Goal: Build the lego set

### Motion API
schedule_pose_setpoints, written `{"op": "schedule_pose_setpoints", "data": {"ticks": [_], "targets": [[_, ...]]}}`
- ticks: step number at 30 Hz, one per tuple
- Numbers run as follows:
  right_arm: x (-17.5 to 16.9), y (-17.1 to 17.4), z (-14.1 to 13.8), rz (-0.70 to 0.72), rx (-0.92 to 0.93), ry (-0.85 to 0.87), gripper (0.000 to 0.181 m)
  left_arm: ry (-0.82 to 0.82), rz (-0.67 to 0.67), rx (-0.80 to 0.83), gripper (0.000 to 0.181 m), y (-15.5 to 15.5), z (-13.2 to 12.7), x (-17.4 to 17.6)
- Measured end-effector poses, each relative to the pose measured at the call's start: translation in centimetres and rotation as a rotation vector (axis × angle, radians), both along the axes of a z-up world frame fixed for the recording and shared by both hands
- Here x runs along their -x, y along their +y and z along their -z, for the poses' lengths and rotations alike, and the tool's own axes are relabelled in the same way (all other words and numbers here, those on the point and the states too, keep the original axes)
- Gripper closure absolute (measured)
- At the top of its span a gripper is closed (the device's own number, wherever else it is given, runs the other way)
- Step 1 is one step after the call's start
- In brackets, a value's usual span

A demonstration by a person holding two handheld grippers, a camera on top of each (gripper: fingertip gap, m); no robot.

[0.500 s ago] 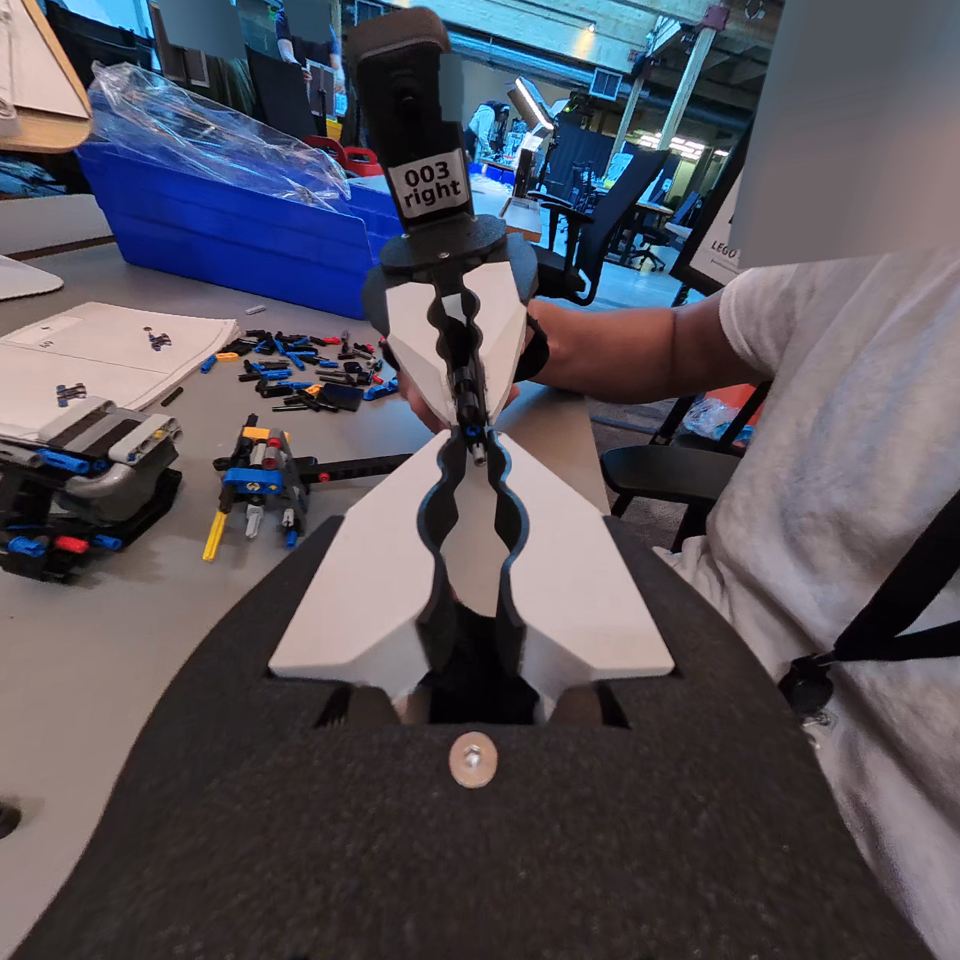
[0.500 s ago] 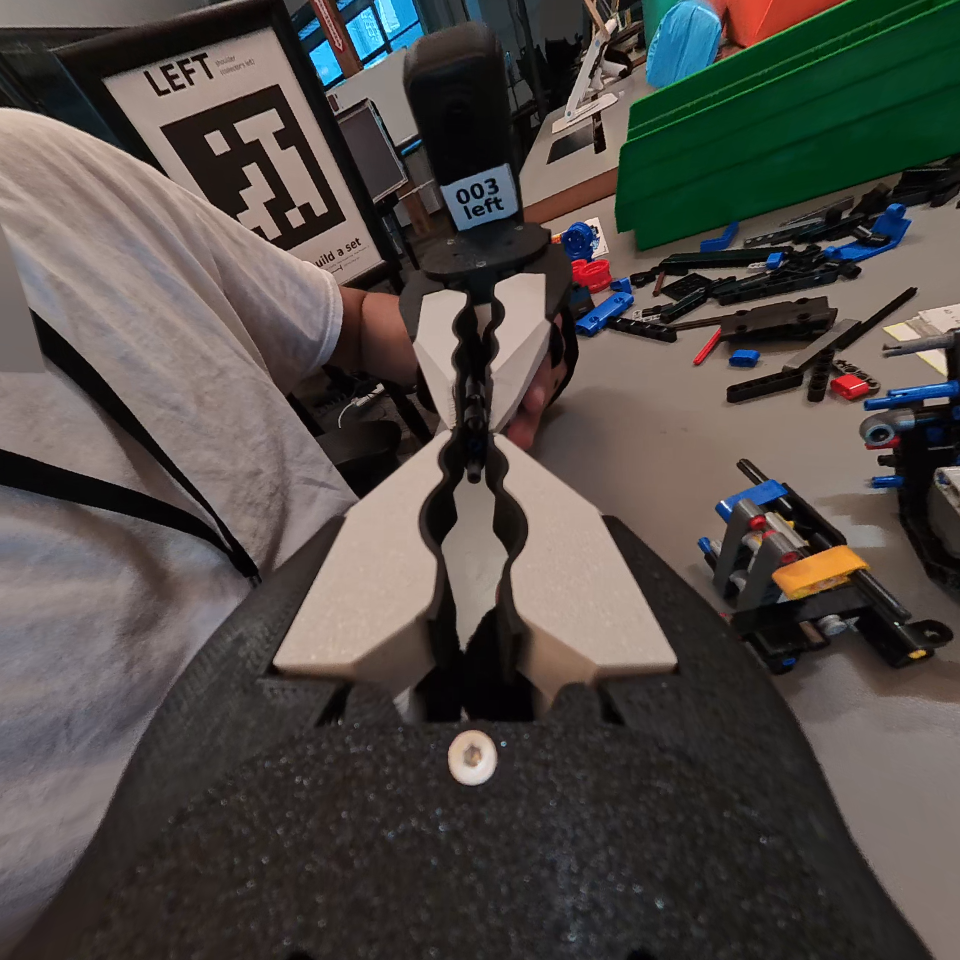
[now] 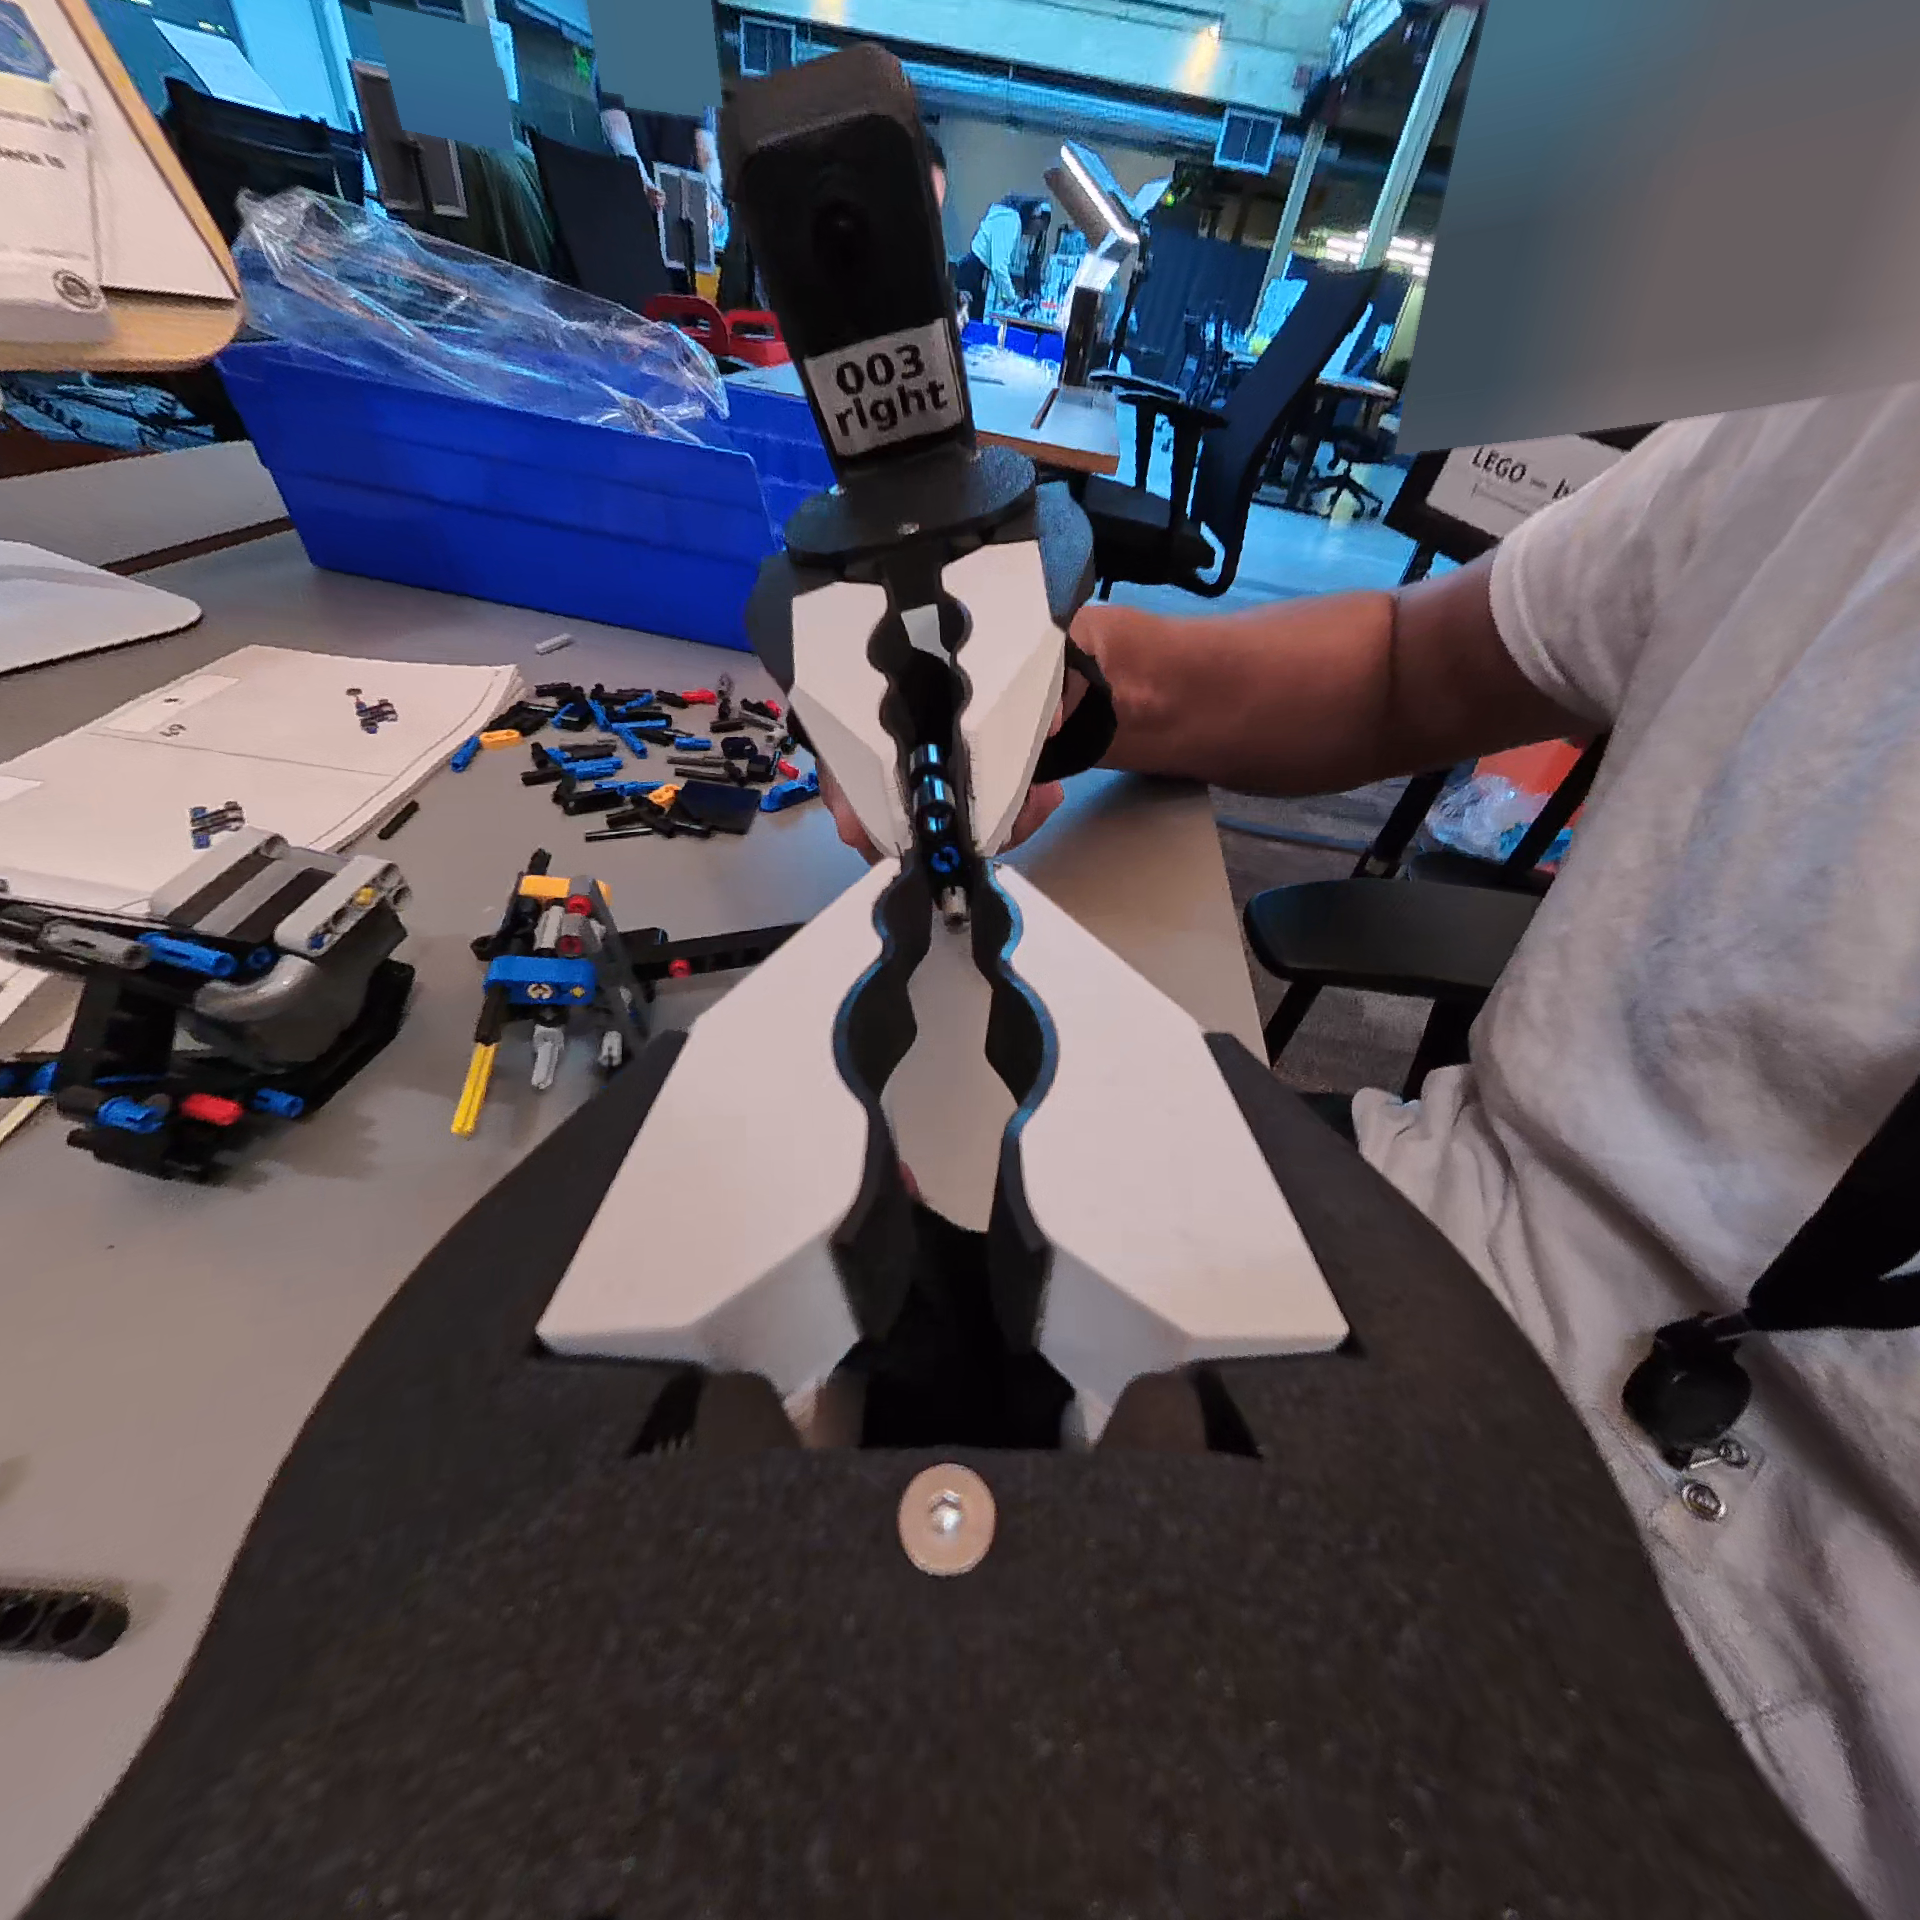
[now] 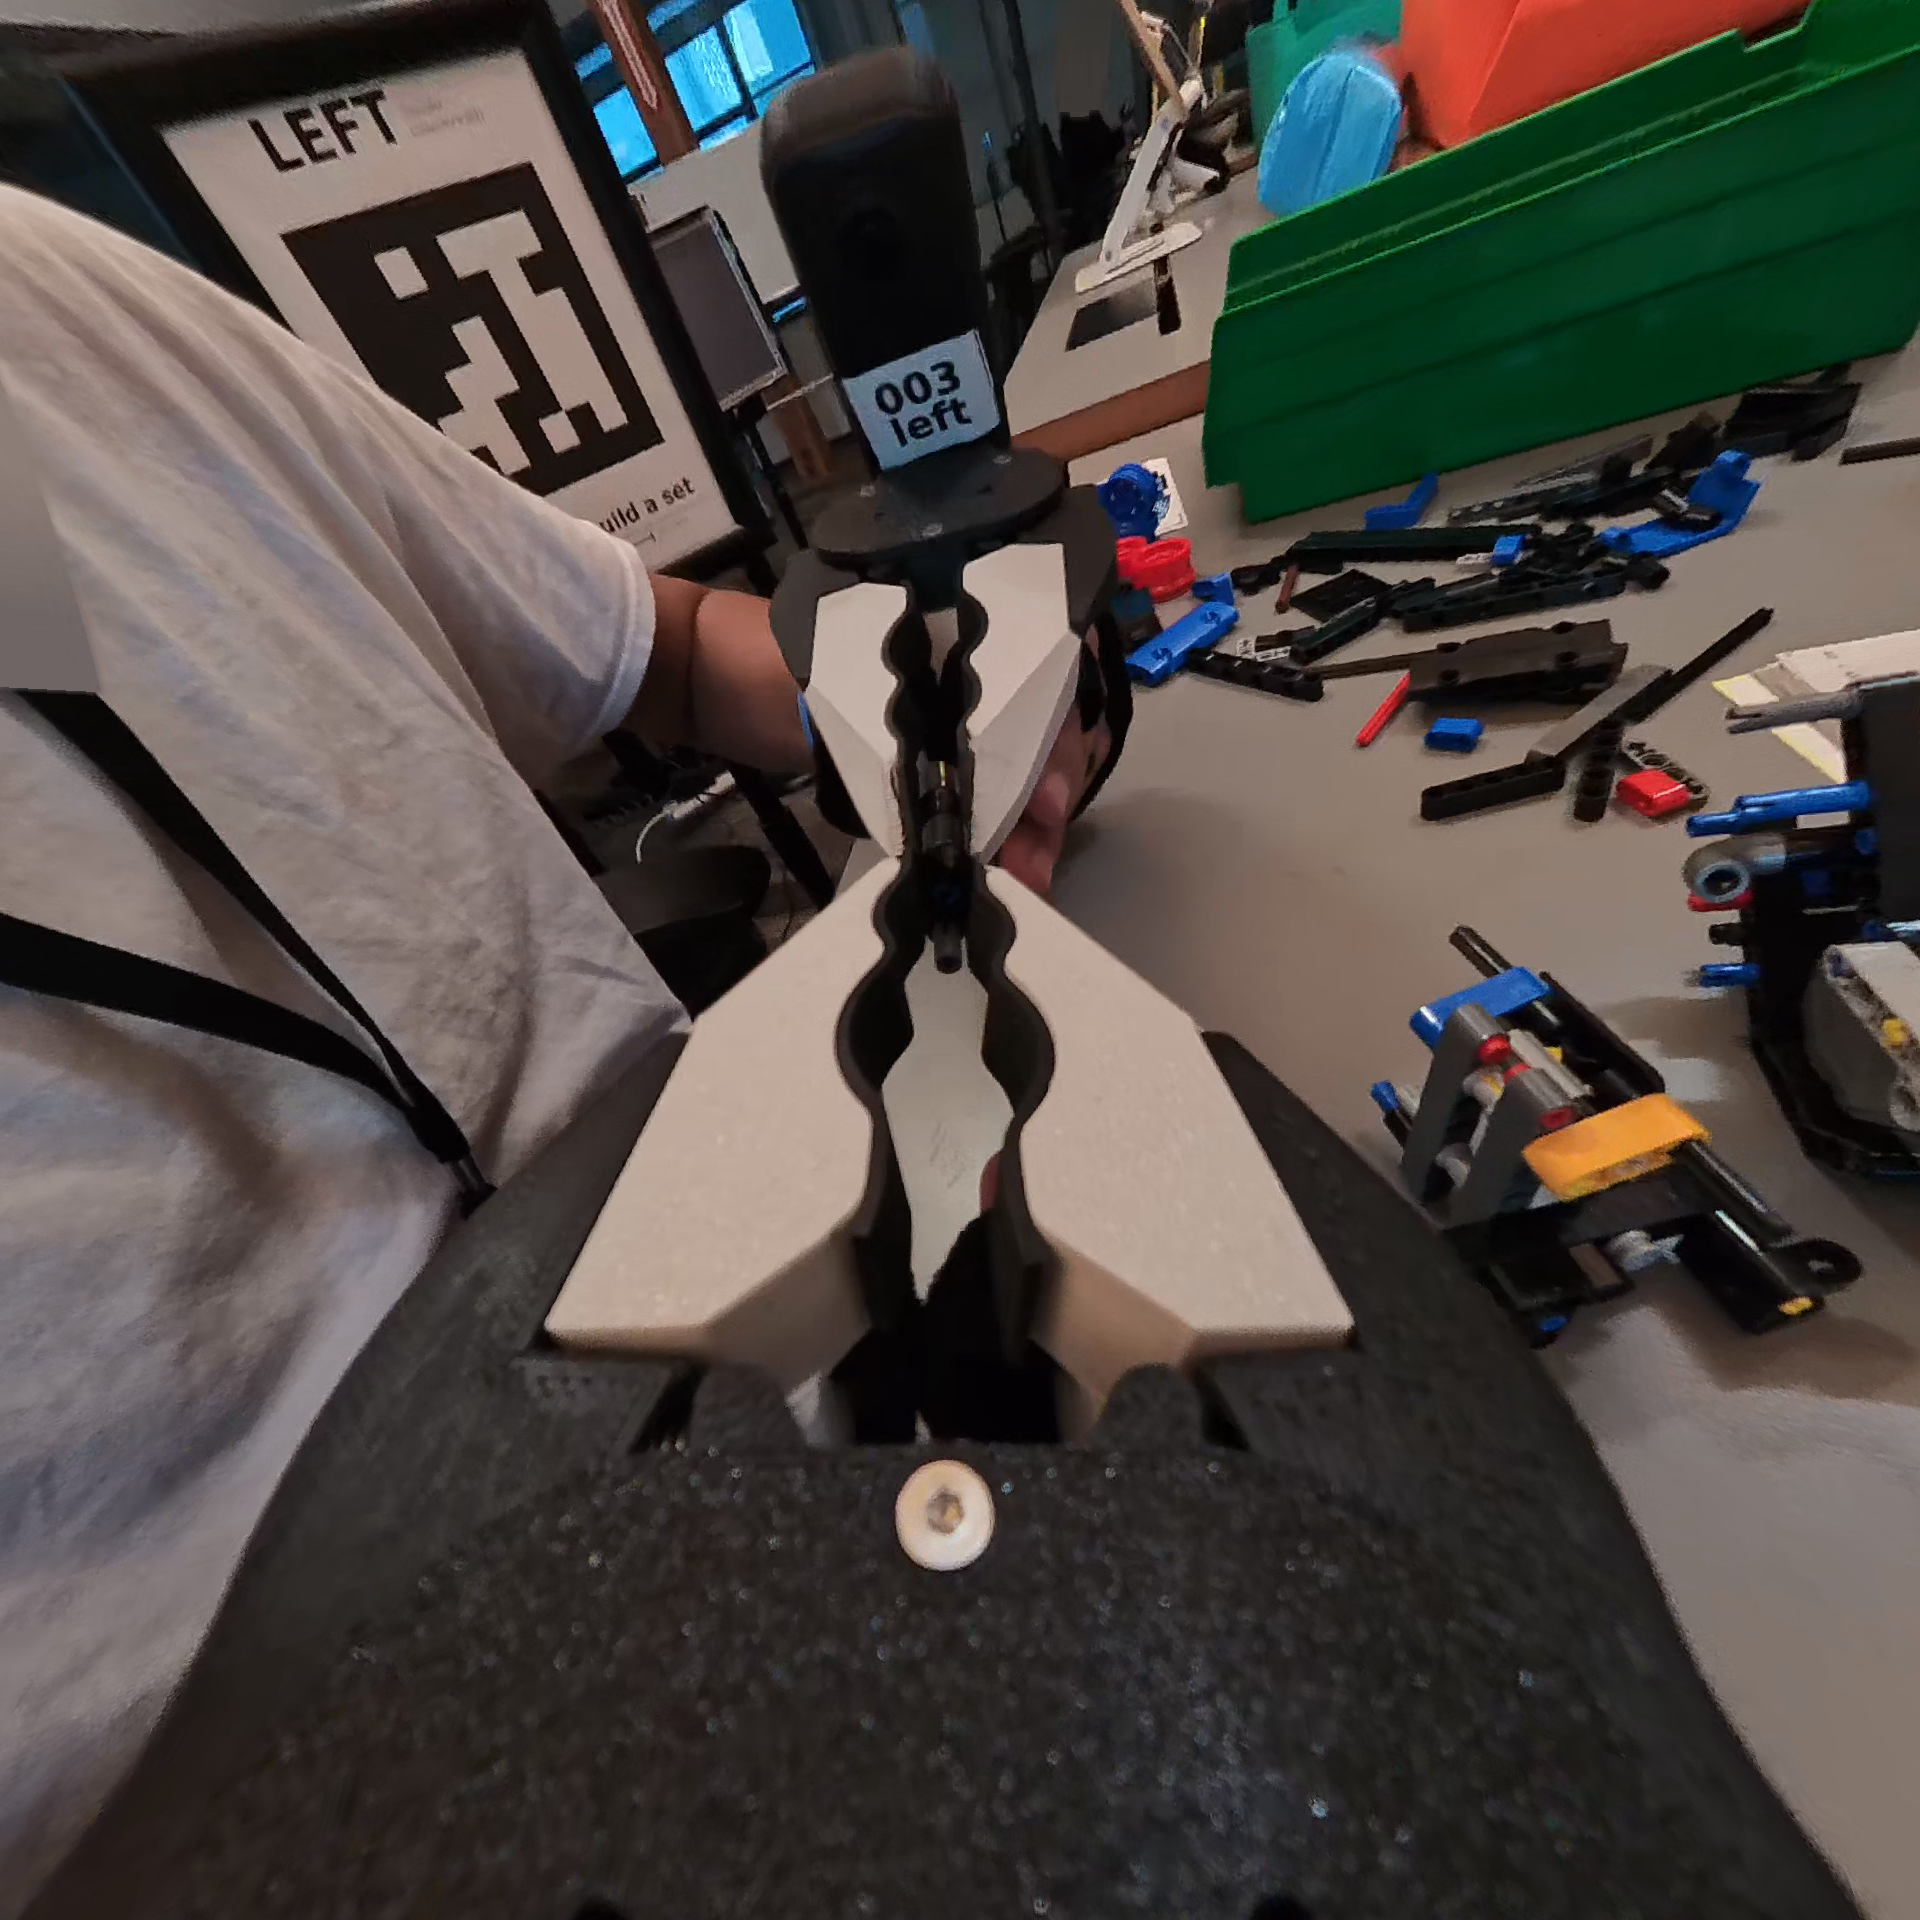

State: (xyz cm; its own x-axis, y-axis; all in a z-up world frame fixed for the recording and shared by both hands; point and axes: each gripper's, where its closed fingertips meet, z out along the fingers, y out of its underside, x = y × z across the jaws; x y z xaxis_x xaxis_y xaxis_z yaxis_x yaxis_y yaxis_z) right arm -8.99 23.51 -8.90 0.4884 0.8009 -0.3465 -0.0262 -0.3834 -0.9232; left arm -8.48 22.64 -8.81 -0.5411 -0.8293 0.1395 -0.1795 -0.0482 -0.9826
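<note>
My left gripper (image 3: 940,883) and my right gripper (image 4: 940,899) meet tip to tip in the air above the table's near edge. Both are shut on one thin black axle piece with a blue collar (image 3: 938,821), which spans the two pairs of tips. It also shows in the right wrist view (image 4: 942,821). The right gripper (image 3: 925,727) faces me in the left wrist view, and the left gripper (image 4: 935,727) faces me in the right wrist view. A small blue, grey and yellow sub-assembly (image 3: 551,966) lies on the grey table (image 3: 260,1299), also seen in the right wrist view (image 4: 1558,1143).
A larger grey and black model (image 3: 187,997) stands beside the sub-assembly, on the right edge in the right wrist view (image 4: 1860,997). Loose parts (image 3: 644,758) (image 4: 1507,613) lie scattered farther back. An instruction booklet (image 3: 260,727), a blue bin (image 3: 499,499) and a green bin (image 4: 1558,281) stand behind. The person's torso (image 3: 1662,935) is close. My two grippers' fingertips are within a few centimetres of each other.
</note>
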Motion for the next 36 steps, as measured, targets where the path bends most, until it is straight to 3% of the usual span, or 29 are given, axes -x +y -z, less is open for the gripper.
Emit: {"op": "schedule_pose_setpoints", "data": {"ticks": [12, 16, 23, 29, 32, 36], "targets": [[-1.3, 1.1, -1.1, 0.088, -0.027, 0.016, 0.173, 0.030, -0.057, 0.140, 0.175, 1.4, -0.5, -0.2], [-1.2, 1.1, -0.9, 0.064, 0.004, 0.028, 0.175, 0.023, -0.093, 0.084, 0.175, 1.3, -0.2, -0.3], [-1.4, 1.0, 0.2, 0.030, 0.186, 0.125, 0.175, -0.037, -0.259, -0.446, 0.174, 1.8, 2.0, -0.4], [-1.6, 1.4, 1.0, 0.050, 0.241, 0.122, 0.175, -0.040, -0.341, -0.643, 0.179, 2.4, 2.8, -0.6], [-2.0, 1.8, 1.7, 0.097, 0.215, 0.054, 0.174, 0.059, -0.320, -0.582, 0.180, 2.5, 3.7, -0.8], [-5.6, 2.8, 0.5, 0.240, 0.069, -0.080, 0.163, 0.341, -0.200, -0.304, 0.179, 1.8, 6.3, -0.6]]}}
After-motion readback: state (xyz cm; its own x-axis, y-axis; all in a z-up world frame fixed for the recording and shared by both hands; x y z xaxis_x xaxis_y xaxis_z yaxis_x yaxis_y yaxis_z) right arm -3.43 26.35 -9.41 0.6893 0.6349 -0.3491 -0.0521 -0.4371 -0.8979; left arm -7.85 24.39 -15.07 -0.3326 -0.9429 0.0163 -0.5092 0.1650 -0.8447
